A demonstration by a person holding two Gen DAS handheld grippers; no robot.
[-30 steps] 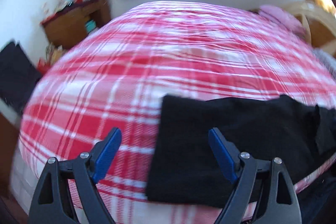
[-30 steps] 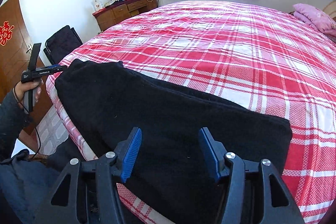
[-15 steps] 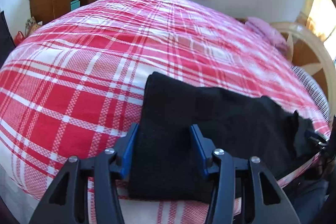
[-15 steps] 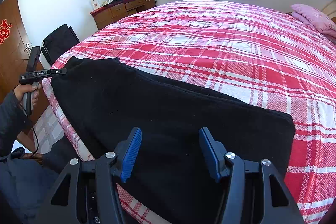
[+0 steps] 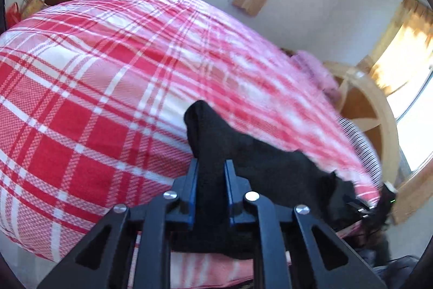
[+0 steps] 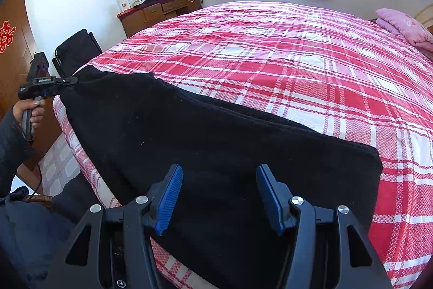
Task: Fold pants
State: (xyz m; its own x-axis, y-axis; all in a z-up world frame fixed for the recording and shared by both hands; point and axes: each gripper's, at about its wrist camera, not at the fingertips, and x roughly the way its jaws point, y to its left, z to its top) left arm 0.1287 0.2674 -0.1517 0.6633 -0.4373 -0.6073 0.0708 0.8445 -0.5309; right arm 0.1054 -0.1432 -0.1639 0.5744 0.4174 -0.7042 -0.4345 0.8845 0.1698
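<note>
Closing left gripper (image 5: 210,175) jaws pinch pants (image 5: 216,142) end (edge hidden); right gripper (image 6: 219,201) half-open, empty.

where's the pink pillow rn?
The pink pillow sits at the far right end of the plaid bed in the right wrist view, well clear of the black pants; the left wrist view shows it blurred beside the wooden headboard.

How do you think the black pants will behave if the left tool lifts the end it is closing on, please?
Probably floppy: the pants bunch into a peak between the left tool pads. Likely to drape and drag, as most of them lie flat on the bed. The fuzzy, thick-looking cloth should not slip easily.
</note>
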